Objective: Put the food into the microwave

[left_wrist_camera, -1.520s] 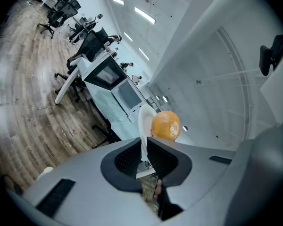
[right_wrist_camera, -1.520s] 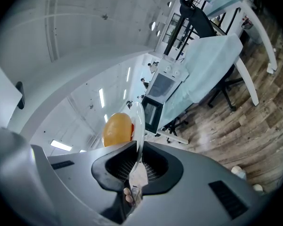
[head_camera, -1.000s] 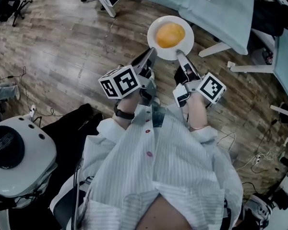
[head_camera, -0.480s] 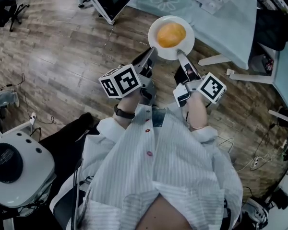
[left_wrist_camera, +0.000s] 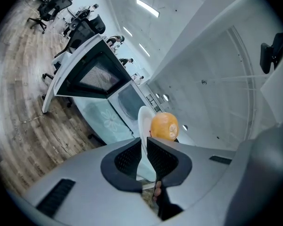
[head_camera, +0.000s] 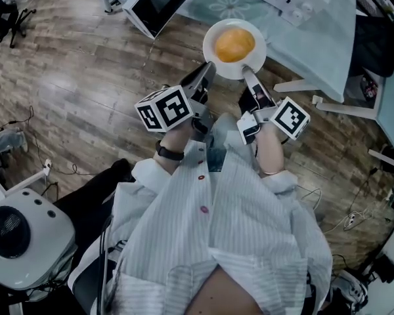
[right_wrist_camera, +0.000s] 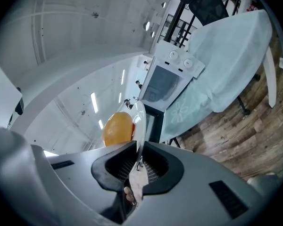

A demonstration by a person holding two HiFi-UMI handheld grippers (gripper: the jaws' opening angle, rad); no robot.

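Left gripper point(head_camera: 207, 76), right gripper point(head_camera: 248, 75) both clamped on plate point(head_camera: 218, 63) rim, food point(head_camera: 234, 44) aboard. Microwave point(head_camera: 159, 2), upper left, now nearer: approach progressing, insertion pending.

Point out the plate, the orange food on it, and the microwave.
plate point(head_camera: 228, 71): head view, bare white rim nearest the person.
orange food point(head_camera: 234, 44): head view, middle of its top.
microwave point(left_wrist_camera: 95, 75): left gripper view, window of its open door.

I find no legible text, label, brand or number in any view. The left-of-centre marker cube point(head_camera: 164, 110) and the right-of-centre marker cube point(head_camera: 290, 118) carry only square patterns.
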